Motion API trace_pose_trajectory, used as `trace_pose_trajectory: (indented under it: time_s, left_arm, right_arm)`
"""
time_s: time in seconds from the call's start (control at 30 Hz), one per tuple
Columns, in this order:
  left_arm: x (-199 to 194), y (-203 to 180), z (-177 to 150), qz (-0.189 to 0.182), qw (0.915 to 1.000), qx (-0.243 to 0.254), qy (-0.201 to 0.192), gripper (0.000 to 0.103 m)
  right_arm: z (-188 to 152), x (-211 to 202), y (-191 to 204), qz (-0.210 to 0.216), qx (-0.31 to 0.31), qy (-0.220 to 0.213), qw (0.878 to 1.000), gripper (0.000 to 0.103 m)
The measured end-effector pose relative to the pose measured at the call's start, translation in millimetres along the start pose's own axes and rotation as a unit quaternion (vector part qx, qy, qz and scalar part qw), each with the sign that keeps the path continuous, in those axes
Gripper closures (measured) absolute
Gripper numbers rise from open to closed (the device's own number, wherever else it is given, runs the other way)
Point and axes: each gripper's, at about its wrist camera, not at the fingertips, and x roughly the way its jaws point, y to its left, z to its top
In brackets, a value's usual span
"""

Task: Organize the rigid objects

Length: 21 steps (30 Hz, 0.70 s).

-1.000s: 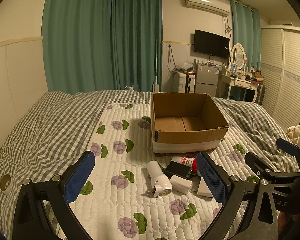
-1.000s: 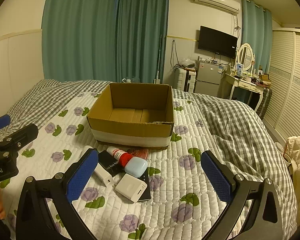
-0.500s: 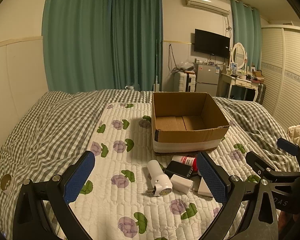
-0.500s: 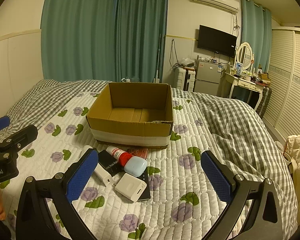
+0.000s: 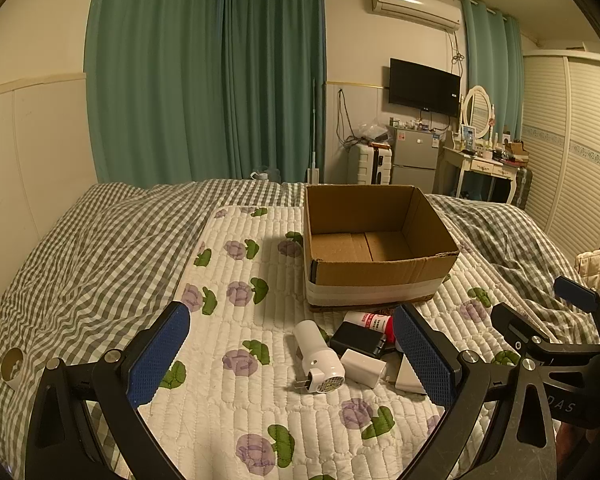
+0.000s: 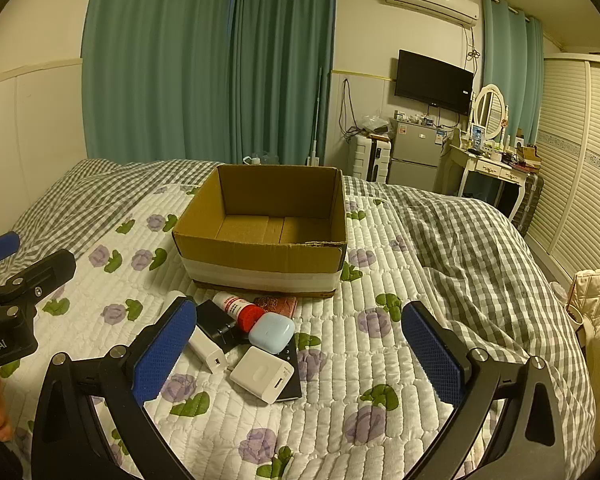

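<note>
An empty open cardboard box (image 5: 374,280) (image 6: 260,258) stands on the quilted floral mat. In front of it lies a pile of small items: a white cylindrical plug adapter (image 5: 318,358), a black charger (image 5: 358,340) (image 6: 216,320), a white charger block (image 5: 362,368) (image 6: 206,350), a white tube with a red cap (image 6: 238,308) (image 5: 372,322), a pale blue earbud case (image 6: 271,333), a white power bank (image 6: 262,374) and a dark red card (image 6: 276,305). My left gripper (image 5: 292,364) is open above the pile. My right gripper (image 6: 296,354) is open and empty, just right of the pile.
The mat (image 5: 236,280) lies over a grey checked blanket (image 6: 460,232) on a bed. Green curtains, a small fridge (image 5: 414,156), a wall TV, a dressing table (image 6: 492,168) and a wardrobe stand beyond the bed. A padded cream bag (image 6: 596,304) sits at the right.
</note>
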Motion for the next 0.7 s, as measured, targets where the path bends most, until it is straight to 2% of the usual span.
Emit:
trace_pose_trajectory:
  time_s: [0.43,0.7]
  left_arm:
    - [-5.2,-2.5,9.1,0.0,1.0,0.002,-0.008,0.0]
    - [-5.7,-5.2,10.7,0.015,0.9997,0.011,0.013,0.0]
  right_arm:
    - [0.3,-0.1,-0.3,-0.001,-0.002,0.001,1.0,0.0]
    - [15.3,-7.7,1.4,-0.005,-0.014,0.003,1.0,0.0]
